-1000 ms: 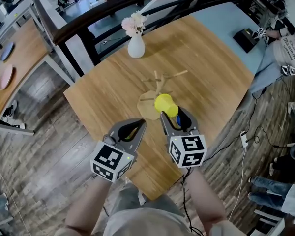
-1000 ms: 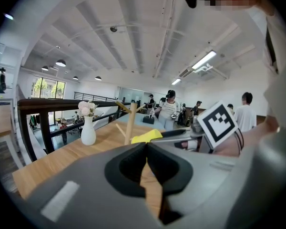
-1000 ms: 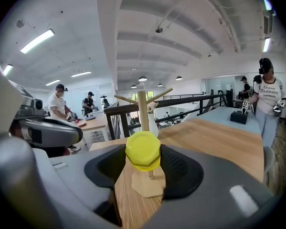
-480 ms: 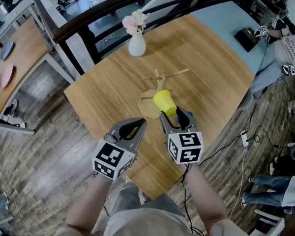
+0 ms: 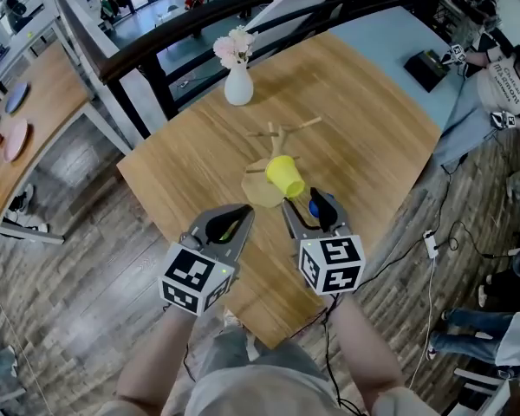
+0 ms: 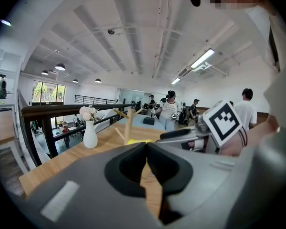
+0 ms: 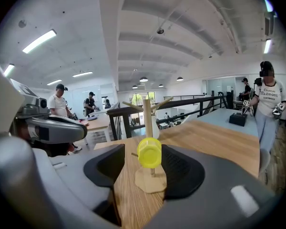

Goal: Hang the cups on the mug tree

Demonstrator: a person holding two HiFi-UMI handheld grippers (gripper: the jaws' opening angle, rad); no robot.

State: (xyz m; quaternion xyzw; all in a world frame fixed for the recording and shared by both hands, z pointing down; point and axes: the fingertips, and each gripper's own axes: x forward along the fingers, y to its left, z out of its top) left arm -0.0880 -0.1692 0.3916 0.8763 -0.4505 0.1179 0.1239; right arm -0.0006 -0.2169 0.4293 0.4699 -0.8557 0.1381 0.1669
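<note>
The wooden mug tree [image 5: 277, 139] stands mid-table on its round base [image 5: 258, 191]. A yellow cup [image 5: 284, 176] hangs on one of its low pegs, bottom toward me. In the right gripper view the cup [image 7: 149, 152] shows in front of the trunk [image 7: 147, 112], between the two jaws but touching neither. My right gripper [image 5: 302, 204] is just short of the cup; its jaws have just been opening and stand wide with nothing gripped. My left gripper [image 5: 243, 213] hovers left of it, shut and empty, its jaws meeting [image 6: 146, 145].
A white vase of pale flowers [image 5: 237, 83] stands at the table's far side, near a black railing [image 5: 182, 20]. The table's near edge [image 5: 243, 323] is below my hands. A black box [image 5: 425, 66] lies on a blue table, with a person [image 5: 513, 81] beside it.
The yellow cup was between the right gripper's jaws; now it hangs on the tree. The right gripper's jaws have widened and it has drawn back a little. The left gripper stays shut.
</note>
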